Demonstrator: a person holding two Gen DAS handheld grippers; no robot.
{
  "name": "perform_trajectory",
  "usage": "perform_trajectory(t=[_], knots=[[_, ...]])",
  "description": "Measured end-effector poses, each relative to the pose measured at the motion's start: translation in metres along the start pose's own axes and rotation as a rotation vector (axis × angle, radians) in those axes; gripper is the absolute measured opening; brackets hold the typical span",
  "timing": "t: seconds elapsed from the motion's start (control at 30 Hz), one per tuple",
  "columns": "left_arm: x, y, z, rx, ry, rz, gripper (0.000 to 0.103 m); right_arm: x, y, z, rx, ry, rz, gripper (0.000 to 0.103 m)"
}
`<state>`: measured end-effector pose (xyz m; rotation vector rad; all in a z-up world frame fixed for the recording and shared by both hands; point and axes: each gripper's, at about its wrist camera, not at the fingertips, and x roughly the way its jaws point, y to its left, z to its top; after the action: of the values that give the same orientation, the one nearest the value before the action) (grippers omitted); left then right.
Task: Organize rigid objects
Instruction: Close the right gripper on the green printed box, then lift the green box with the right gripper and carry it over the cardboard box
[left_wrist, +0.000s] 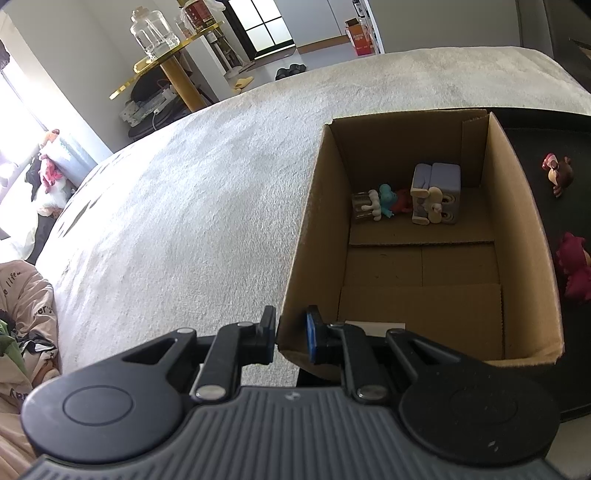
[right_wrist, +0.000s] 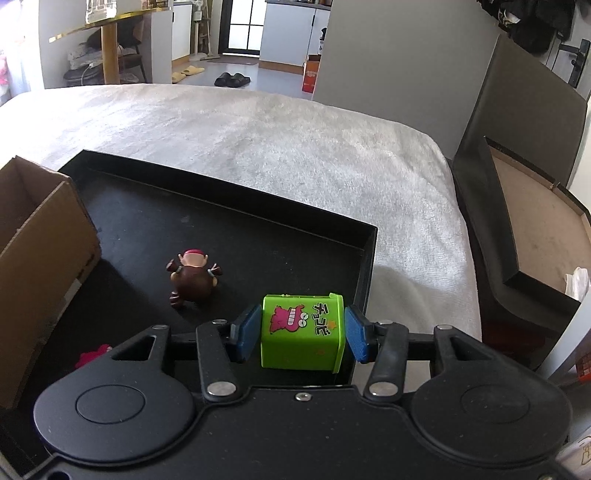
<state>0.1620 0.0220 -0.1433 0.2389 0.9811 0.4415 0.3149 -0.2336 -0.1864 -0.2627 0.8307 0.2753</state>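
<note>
While brown figurine (right_wrist: 194, 280) stands near, cardboard box (right_wrist: 40, 266) leftward

Beside the cardboard box (left_wrist: 406, 236), a pink figure (left_wrist: 574, 267) is cut off by the left wrist view's right edge. In the right wrist view the gripper body hides most of it (right_wrist: 92, 354). Small figures (left_wrist: 384, 203) at the box's far wall are too small to identify.

Right tool (right_wrist: 301, 332) clamped on green box (right_wrist: 302, 334), black tray (right_wrist: 258, 192), brown figurine (right_wrist: 194, 280), cardboard box (right_wrist: 40, 251) at left
</note>
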Motion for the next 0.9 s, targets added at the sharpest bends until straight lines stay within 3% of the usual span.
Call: perform_trajectory(t=[0.9], knots=[[-0.002, 0.016, -0.001, -0.070, -0.017, -0.075, 0.013, -0.065, 0.045, 0.033, -0.103, -0.107, 0.007, 0.048]])
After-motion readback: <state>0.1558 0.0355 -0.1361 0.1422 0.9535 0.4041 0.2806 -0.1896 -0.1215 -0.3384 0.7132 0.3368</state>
